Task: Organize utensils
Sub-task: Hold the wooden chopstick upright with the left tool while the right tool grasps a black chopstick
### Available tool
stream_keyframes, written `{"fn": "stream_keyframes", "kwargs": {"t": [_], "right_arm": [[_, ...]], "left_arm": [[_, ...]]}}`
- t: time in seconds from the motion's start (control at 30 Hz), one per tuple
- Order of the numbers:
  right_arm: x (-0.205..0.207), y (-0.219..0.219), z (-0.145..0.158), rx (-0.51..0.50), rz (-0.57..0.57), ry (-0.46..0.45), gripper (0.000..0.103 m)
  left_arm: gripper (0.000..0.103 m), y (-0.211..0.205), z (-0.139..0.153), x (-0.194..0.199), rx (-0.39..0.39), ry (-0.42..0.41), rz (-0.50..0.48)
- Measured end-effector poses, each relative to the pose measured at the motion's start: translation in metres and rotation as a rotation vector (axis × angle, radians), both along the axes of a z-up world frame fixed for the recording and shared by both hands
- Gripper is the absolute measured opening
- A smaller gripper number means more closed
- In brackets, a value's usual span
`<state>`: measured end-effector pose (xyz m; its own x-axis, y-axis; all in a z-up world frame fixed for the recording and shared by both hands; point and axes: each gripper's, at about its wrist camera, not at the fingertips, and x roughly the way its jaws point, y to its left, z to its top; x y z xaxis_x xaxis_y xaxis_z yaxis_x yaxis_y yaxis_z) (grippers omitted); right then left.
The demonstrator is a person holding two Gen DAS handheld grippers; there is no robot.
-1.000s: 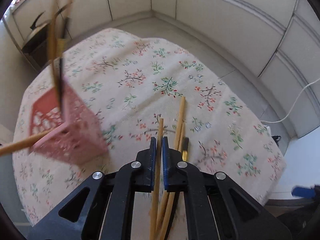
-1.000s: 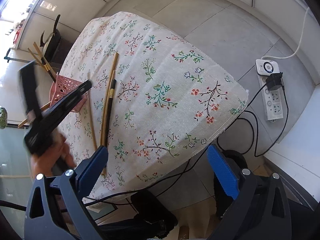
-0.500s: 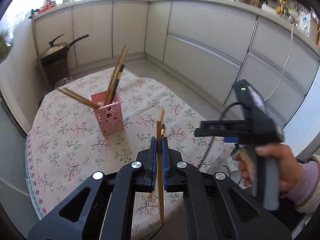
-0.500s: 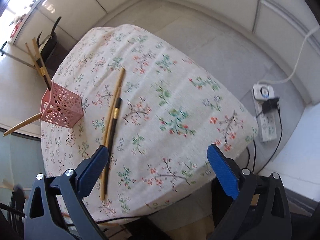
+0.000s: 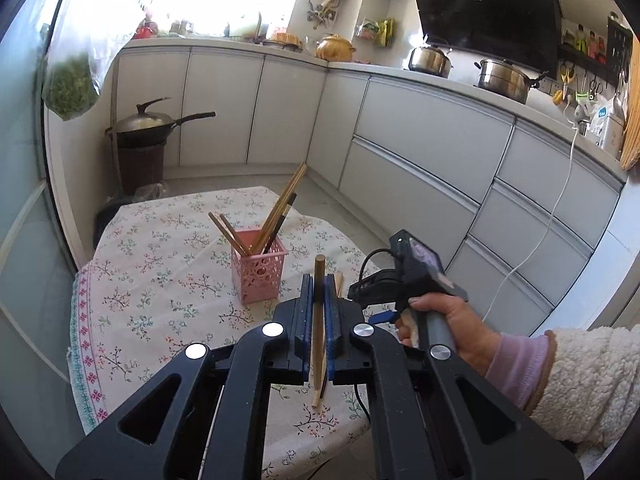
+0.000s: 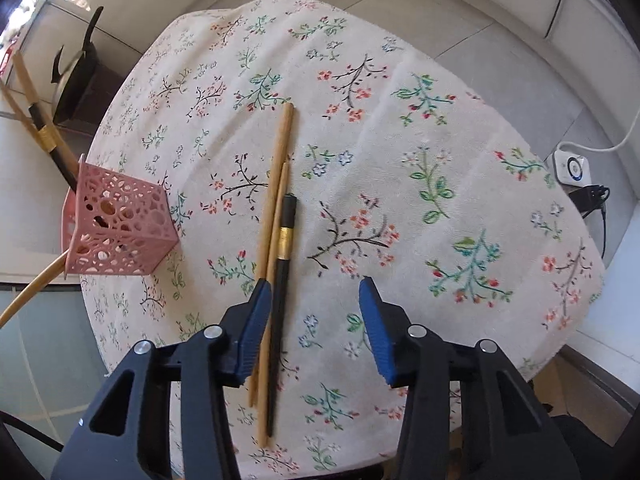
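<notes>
My left gripper (image 5: pixel 319 280) is shut on a bamboo chopstick (image 5: pixel 318 320) and holds it above the table's near edge. A pink perforated holder (image 5: pixel 259 266) stands on the floral tablecloth (image 5: pixel 160 264) with several chopsticks in it. It also shows in the right wrist view (image 6: pixel 116 224). My right gripper (image 6: pixel 316 292) is open, low over the cloth. Two bamboo chopsticks (image 6: pixel 276 184) and a black chopstick (image 6: pixel 282 264) lie side by side by its left finger.
The right gripper with the hand holding it (image 5: pixel 416 280) is to the right in the left wrist view. A wok (image 5: pixel 148 124) on a stand sits beyond the table. Cabinets (image 5: pixel 420 140) line the back. A power strip (image 6: pixel 576 168) lies on the floor.
My left gripper has lifted and tilted up with the bamboo chopstick. My right gripper has moved down closer to the chopsticks on the cloth and narrowed its jaws.
</notes>
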<state>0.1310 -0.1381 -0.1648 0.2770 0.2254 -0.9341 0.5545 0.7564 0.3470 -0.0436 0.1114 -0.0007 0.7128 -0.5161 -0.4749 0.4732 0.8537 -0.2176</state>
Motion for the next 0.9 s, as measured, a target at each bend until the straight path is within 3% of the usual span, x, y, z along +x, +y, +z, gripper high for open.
{"fn": "stream_keyframes", "kwargs": {"t": [0.13, 0.2, 0.37, 0.57, 0.77, 0.9], "right_arm": [[0.015, 0.007, -0.002, -0.035, 0.024, -0.002, 0.042], [0.02, 0.009, -0.005, -0.047, 0.031, 0.01, 0.034], [0.023, 0.004, -0.011, -0.063, 0.002, 0.027, 0.026], [0.025, 0.002, -0.016, -0.04, 0.002, 0.042, 0.026], [0.039, 0.012, -0.019, -0.097, 0.029, 0.061, 0.026], [0.04, 0.014, -0.02, -0.136, 0.061, 0.092, 0.01]], "left_arm": [[0.005, 0.013, 0.004, -0.001, -0.015, -0.014, 0.042], [0.005, 0.02, 0.003, 0.001, -0.019, -0.012, 0.064], [0.005, 0.026, 0.002, 0.004, -0.035, 0.01, 0.076], [0.005, 0.024, 0.003, 0.005, -0.033, 0.017, 0.076], [0.005, 0.026, 0.001, 0.007, -0.03, 0.038, 0.082], [0.005, 0.025, 0.001, 0.007, -0.034, 0.04, 0.084]]}}
